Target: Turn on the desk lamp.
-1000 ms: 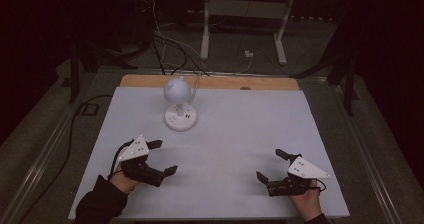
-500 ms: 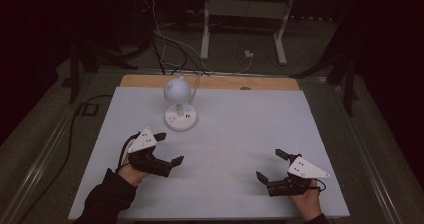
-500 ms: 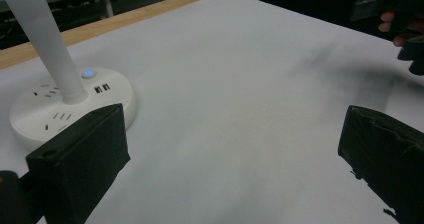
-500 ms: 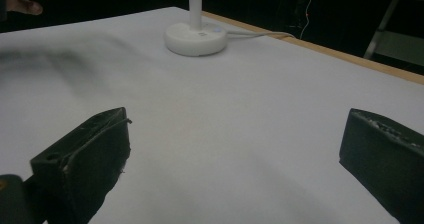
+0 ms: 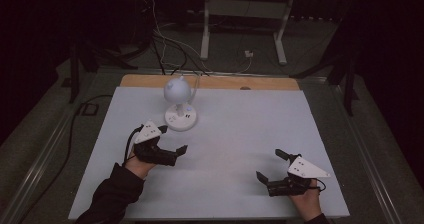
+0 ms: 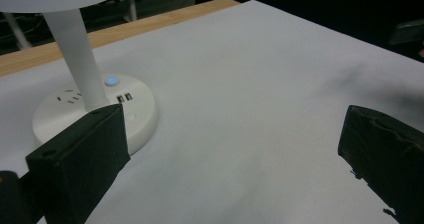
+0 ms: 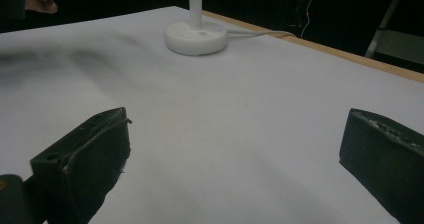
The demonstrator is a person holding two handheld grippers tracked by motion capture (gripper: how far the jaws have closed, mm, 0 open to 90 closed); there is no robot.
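A small white desk lamp [image 5: 176, 90] with a round head stands on a round base [image 5: 181, 119] at the back left of the white table top [image 5: 240, 124]. The left gripper view shows that base [image 6: 95, 111] close ahead, with a lit blue button [image 6: 112, 81] and sockets. My left gripper [image 5: 174, 139] hovers just in front of the base, open, with nothing between its jaws. My right gripper [image 5: 269, 164] is near the front right edge, also open and holding nothing. In the right gripper view the lamp base [image 7: 196, 36] stands far ahead.
A strip of bare wood [image 5: 210, 82] runs along the table's back edge. The lamp's cable [image 7: 260, 33] trails off over that edge. Behind the table are cables on the floor [image 5: 165, 44] and a white stand [image 5: 205, 29]. The surroundings are dark.
My left gripper has moved forward and to the right, closer to the lamp base. The right gripper has stayed where it was.
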